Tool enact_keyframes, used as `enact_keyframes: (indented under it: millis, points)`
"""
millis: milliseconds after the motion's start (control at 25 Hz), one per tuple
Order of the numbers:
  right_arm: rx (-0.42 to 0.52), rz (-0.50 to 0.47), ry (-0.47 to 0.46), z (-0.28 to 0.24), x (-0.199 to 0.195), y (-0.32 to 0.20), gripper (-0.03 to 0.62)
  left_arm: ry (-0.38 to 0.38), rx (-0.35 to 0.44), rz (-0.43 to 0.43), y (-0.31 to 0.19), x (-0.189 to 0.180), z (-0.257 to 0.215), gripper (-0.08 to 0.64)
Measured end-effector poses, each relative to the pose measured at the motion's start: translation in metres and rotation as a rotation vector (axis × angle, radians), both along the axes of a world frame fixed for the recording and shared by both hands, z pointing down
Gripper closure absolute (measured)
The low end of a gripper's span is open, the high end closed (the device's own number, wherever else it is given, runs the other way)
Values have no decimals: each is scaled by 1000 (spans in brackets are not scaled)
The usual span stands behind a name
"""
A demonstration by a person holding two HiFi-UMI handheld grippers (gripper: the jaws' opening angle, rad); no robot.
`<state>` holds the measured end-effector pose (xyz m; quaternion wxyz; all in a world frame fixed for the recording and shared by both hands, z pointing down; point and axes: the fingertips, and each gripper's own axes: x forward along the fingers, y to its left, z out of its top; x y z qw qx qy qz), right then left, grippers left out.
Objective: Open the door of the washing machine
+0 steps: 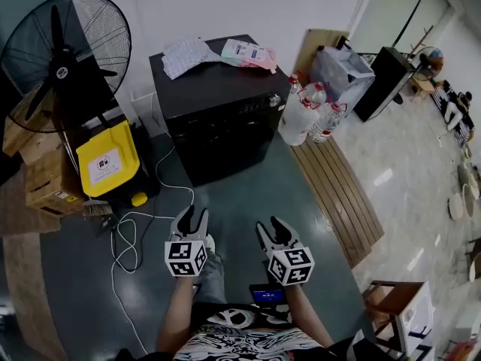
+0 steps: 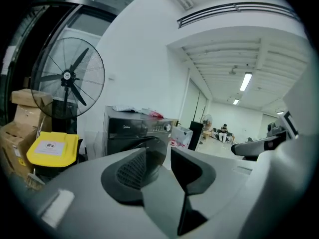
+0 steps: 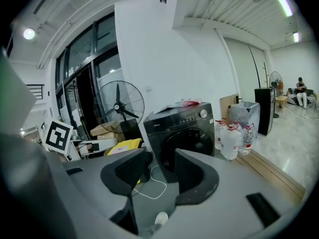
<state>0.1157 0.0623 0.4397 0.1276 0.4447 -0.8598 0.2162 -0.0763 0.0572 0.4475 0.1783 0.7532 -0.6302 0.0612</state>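
My left gripper (image 1: 190,215) and right gripper (image 1: 270,225) hang side by side, both jaws spread and empty. The black washing machine (image 1: 218,119) stands well ahead on the floor, its round door (image 3: 194,141) closed.

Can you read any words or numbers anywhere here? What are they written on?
"Midea", faint: top left of the washing machine front.
Too small to read: the label on the yellow box.
Blurred: the print on the packets on top of the machine.
No words: the marker cubes on the left claw and right claw show only black-and-white patterns.
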Motion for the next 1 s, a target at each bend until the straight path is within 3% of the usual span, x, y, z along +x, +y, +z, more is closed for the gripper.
enact_keyframes:
  millis: [280,480,600,1000]
  points:
    - [-79,68,95,44,-71,-137,400,-60,-109,138,-136,-60,64,402]
    - [-155,88,115,82,-99,-203,399,-119,-134,221,-195,-79,99,402]
    - [-204,124,95,101,-105,-229,399,-116,-176,259,-217,-83,129,402]
    - [-256,106,113,140,-120,-258,399,-144,-281,353,-270,-85,216,399]
